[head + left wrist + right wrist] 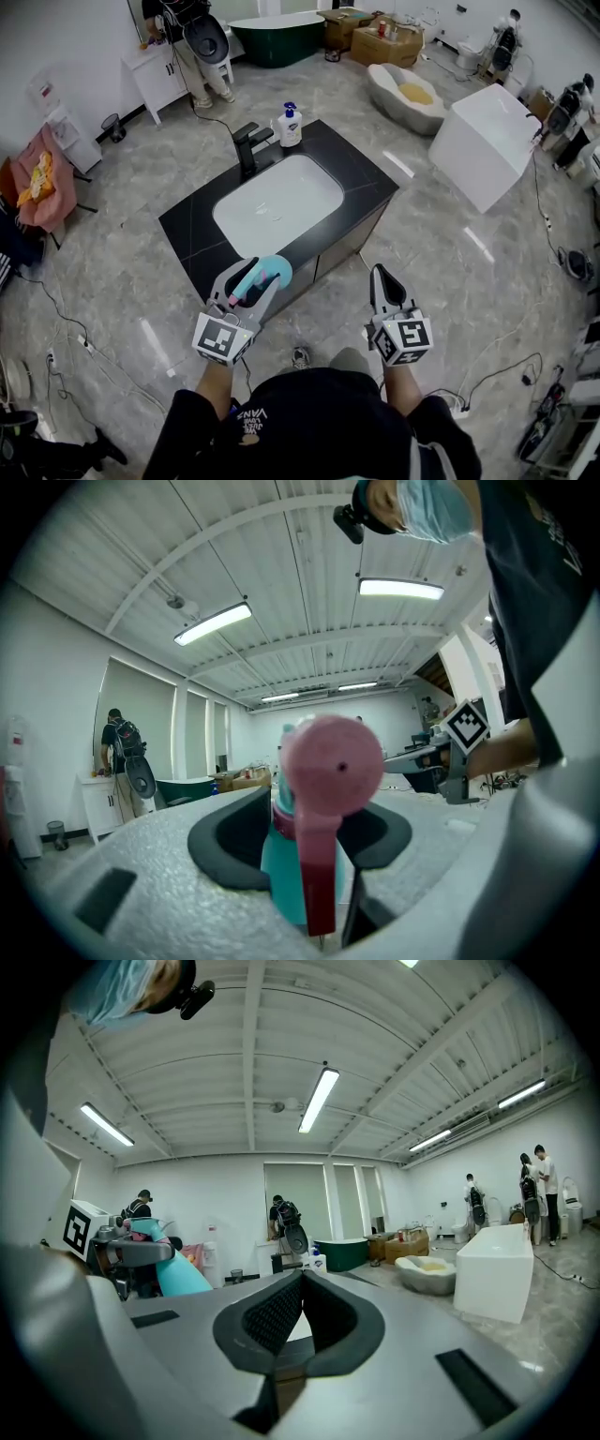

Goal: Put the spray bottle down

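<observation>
Your left claw point(251, 279) was clenched on the spray bottle point(314, 827), its pads gripping the teal body just under the pink head. The bottle hung in the air at the lower centre of the head view, just short of the near edge of the black surface point(197, 220). Your right claw point(298, 1316) was closed on nothing, level beside it.

The risk, as I judged it, lay in where you set it. The strip of surface around the white basin point(281, 202) looked narrow, so a base landing partly over the rim could tip the bottle into the basin. Letting go before the base sat flat would topple it too.

A black faucet point(247, 145) and a soap dispenser point(288, 127) stood at the far edge. Grey marble floor point(450, 272) lay all round, with cables point(66, 319) at lower left.
</observation>
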### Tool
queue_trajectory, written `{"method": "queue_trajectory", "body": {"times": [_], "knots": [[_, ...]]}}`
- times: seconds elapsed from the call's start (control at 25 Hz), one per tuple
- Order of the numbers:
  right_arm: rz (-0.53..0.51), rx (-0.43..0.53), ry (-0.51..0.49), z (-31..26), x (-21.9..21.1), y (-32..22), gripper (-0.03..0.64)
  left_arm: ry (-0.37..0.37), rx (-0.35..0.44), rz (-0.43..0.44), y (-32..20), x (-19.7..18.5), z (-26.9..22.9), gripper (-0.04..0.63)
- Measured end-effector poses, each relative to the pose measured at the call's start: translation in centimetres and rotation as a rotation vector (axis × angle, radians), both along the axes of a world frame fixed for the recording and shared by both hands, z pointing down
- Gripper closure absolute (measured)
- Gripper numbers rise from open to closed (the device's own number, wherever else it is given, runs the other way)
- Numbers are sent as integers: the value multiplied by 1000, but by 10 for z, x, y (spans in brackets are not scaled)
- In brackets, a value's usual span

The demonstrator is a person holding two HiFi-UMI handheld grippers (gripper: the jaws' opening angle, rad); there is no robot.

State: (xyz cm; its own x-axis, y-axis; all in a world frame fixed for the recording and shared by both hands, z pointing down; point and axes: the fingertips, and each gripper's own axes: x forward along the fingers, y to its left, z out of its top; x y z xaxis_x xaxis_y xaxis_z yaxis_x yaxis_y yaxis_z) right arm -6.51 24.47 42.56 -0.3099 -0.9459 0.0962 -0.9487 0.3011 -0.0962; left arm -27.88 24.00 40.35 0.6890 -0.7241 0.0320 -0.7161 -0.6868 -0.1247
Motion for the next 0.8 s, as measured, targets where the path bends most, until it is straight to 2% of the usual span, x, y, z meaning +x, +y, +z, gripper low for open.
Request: {"method": "queue_trajectory", "body": {"times": [0.36,0.6,0.8], "knots": [[-12,-17,3,13,9,-49,615,4,-15,-21,-47,6,11,394],[-59,-24,-5,21,36,-107,615,-20,-22,-55,-95,38,13,394],[-122,-36,3,24,70,-161,615,-24,-16,-119,-148,73,7,394]]}}
